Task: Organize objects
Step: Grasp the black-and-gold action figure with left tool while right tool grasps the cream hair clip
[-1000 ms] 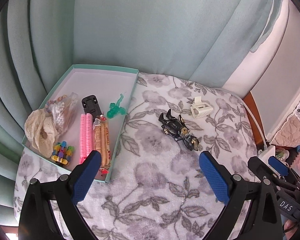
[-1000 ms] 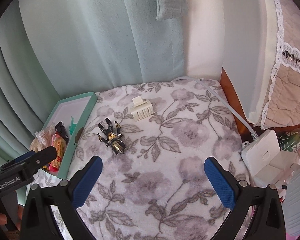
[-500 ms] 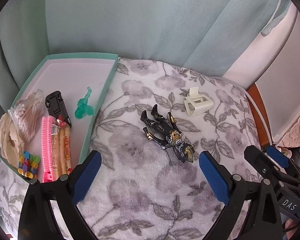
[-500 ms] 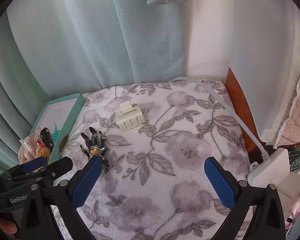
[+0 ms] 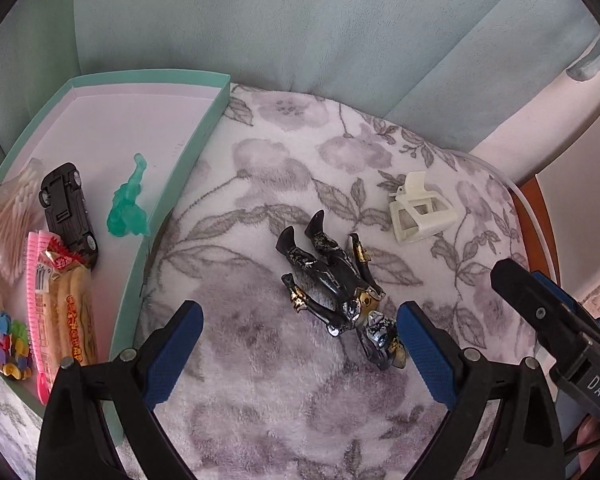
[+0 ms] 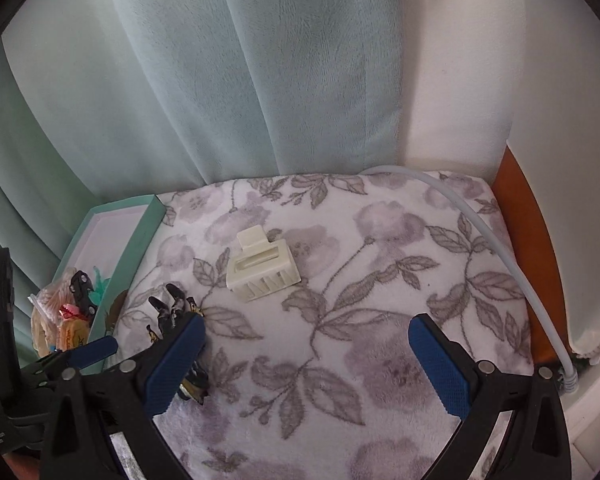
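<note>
A black and gold toy figure (image 5: pixel 336 292) lies on the floral cloth, its head next to the right finger of my open left gripper (image 5: pixel 300 350). A cream hair claw clip (image 5: pixel 420 210) rests farther back on the right. The teal tray (image 5: pixel 168 216) at the left holds a green figurine (image 5: pixel 128 206), a black toy car (image 5: pixel 66 210), a snack pack (image 5: pixel 70 312) and a pink comb. In the right wrist view the clip (image 6: pixel 262 270) lies ahead of my open right gripper (image 6: pixel 306 364), and the figure (image 6: pixel 172 310) is partly hidden behind its left finger.
A teal curtain (image 6: pixel 260 80) hangs close behind the table. A white cable (image 6: pixel 492 240) runs along the right edge to a white box. The right gripper's black body (image 5: pixel 560 336) shows at the right of the left wrist view. Cotton swabs and colourful clips sit in the tray.
Both grippers have moved forward and lower. The toy figure has come close between the left gripper's fingers, and the claw clip is nearer the right gripper. Both stay open.
</note>
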Demonstrator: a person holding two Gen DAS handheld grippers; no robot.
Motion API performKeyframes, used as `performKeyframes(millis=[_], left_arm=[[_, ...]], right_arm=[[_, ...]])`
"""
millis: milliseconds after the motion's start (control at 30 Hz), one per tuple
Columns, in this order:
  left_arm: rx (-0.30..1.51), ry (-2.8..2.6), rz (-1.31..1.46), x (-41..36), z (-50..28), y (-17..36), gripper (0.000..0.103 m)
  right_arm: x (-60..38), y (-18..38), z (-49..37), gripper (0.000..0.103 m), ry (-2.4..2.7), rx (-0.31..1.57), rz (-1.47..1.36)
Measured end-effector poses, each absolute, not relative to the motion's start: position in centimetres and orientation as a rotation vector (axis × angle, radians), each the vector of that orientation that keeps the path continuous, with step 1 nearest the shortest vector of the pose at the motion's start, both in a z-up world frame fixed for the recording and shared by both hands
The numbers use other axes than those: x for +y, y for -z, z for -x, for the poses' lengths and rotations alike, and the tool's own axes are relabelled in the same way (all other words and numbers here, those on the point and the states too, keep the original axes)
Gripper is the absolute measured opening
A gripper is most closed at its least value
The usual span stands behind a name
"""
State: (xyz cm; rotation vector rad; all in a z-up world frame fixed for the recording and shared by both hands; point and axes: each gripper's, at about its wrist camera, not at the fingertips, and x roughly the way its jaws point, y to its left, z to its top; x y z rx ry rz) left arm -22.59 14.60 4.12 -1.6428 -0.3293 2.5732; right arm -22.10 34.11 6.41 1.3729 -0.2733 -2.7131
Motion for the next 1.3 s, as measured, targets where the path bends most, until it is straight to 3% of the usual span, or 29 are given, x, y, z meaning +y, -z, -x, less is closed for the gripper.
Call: performKeyframes(millis=[467,600,700,1167,1300], left_arm=[[-0.329,-2.55,1.662,15.6,24.0,-2.4,0.097],[-0.317,-2.554,1.661,15.7,24.2,-2.4,0.091],[-0.326,-2.551,1.654,15.6,24.3,-2.5,0.09],[-0.36,-2.498,1.638,15.9,24.1,-3.0,0.053],[-0.37,-2.49,1.639,15.8,24.0,-3.0,0.052]], right_arm=[[31.5,-4.4,25.6,0.103,2.623,-0.208,-1.388],[30.9,-3.9,26.2,0.102,2.603,-0.194,-1.397],[30.5,-3.6,26.7,0.098,2.596,-0.192,-1.406],[29.6,-3.1,27.1,0.07,2.586,-0.188,-1.422],[29.5,-3.2,27.2,0.063,2.586,-0.185,-1.422]])
